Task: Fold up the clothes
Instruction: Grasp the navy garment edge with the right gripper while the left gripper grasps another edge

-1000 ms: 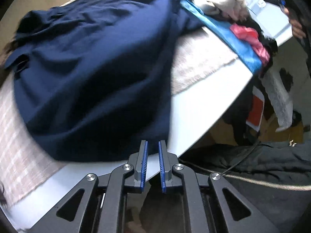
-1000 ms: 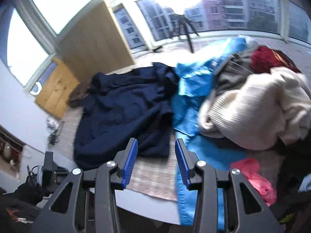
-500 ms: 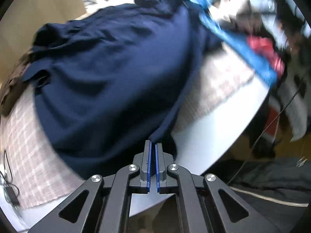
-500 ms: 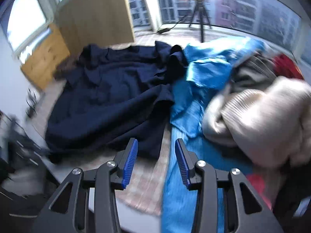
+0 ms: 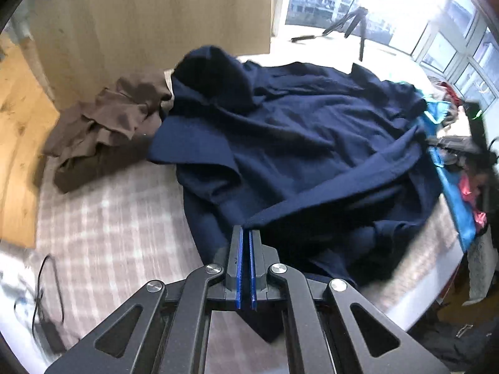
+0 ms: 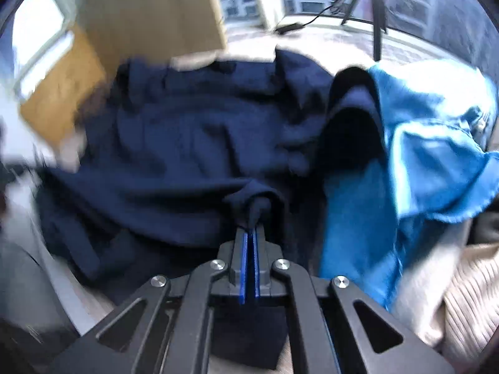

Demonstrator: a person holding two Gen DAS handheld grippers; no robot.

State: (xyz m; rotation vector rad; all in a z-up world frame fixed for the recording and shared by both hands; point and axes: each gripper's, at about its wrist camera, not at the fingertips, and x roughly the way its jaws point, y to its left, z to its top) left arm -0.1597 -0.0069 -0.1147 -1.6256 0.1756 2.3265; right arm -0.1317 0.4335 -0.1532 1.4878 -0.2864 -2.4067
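Note:
A large navy garment [image 5: 299,143] lies rumpled across the checked cloth [image 5: 103,230] on the table. My left gripper [image 5: 245,233] is shut on the navy garment's near hem, which rises in a taut fold from its fingertips. In the right wrist view the same navy garment [image 6: 187,143] fills the middle. My right gripper [image 6: 250,233] is shut on a bunched edge of it, lifted a little off the surface. Some navy fabric hangs below the fingers in both views.
A crumpled brown garment [image 5: 106,127] lies at the far left beside a wooden cabinet [image 5: 140,18]. A bright blue cloth [image 6: 421,162] borders the navy garment on the right, with a cream knit [image 6: 467,305] beyond it. A black cable [image 5: 50,283] runs at the near left.
My left gripper shut on the navy hem and pulled it up and left. My right gripper came down from above the table and shut on another edge of the navy garment.

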